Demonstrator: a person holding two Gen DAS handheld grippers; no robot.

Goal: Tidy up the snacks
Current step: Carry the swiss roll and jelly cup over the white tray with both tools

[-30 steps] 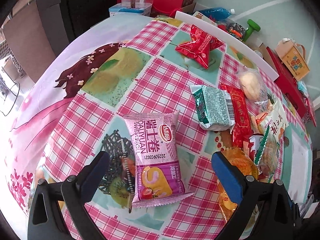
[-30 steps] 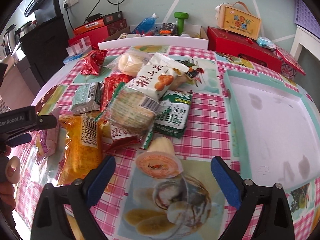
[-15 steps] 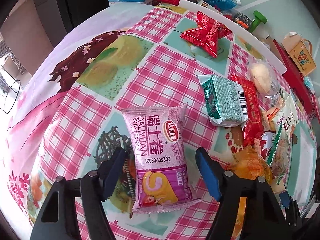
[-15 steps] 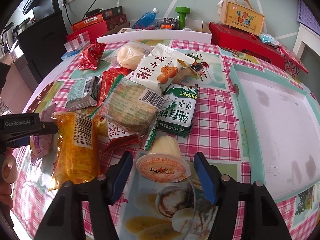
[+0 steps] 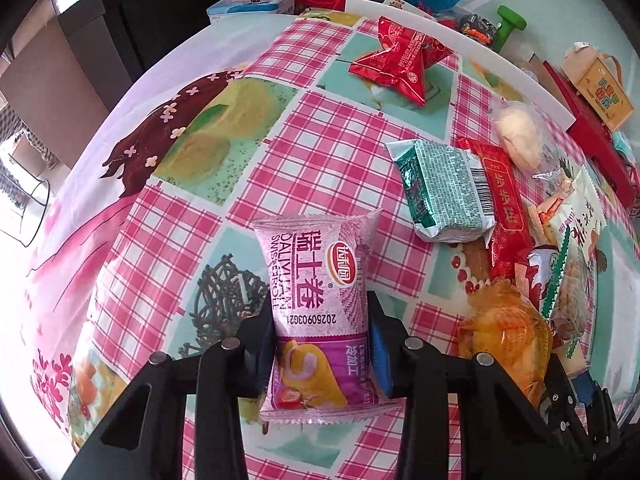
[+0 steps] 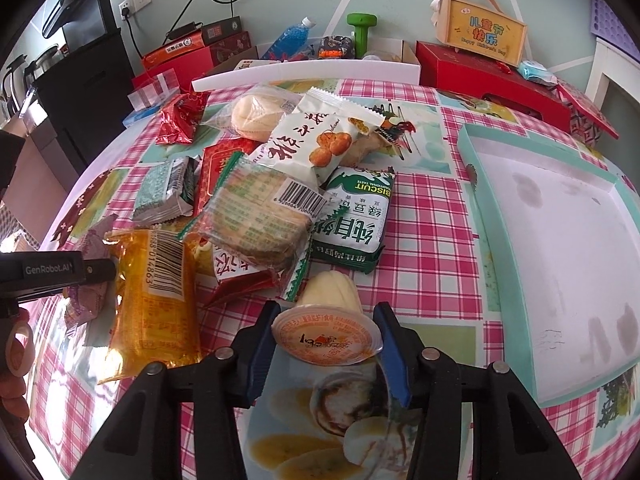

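Left gripper (image 5: 320, 344) is closing on the pink roll pack (image 5: 318, 308), low centre of the left view. The fingers (image 5: 378, 356) sit against both long edges at the pack's lower half, and the film looks slightly pinched in. Right gripper (image 6: 326, 334) is closing around the jelly cup (image 6: 326, 338), low centre of the right view, with the fingers (image 6: 394, 360) at either side of the lid rim and touching it or nearly so.

Handling, my read:
- Roll pack: light, air-puffed film with soft cake inside. It'll squash and the film is slick. Mid-body across the width is the right hold; the crimped ends would just fold.
- Jelly cup: small, stiff plastic, tapered, lying on its side with the foil lid toward the camera. The rim is the widest, stiffest spot. It's smooth, so it could pop out if squeezed on the taper.

Pose: both grippers point steeply down at the bench (image 5: 320, 152), left more so. Each is roughly centred over its item, jaws square to it. The left one also shows at the left edge of the right view, a hand (image 6: 16, 344) on its grip.

The rest of the snacks are piled between them. The teal tray (image 6: 472, 184) at right of the right view is bare, probably the drop spot.
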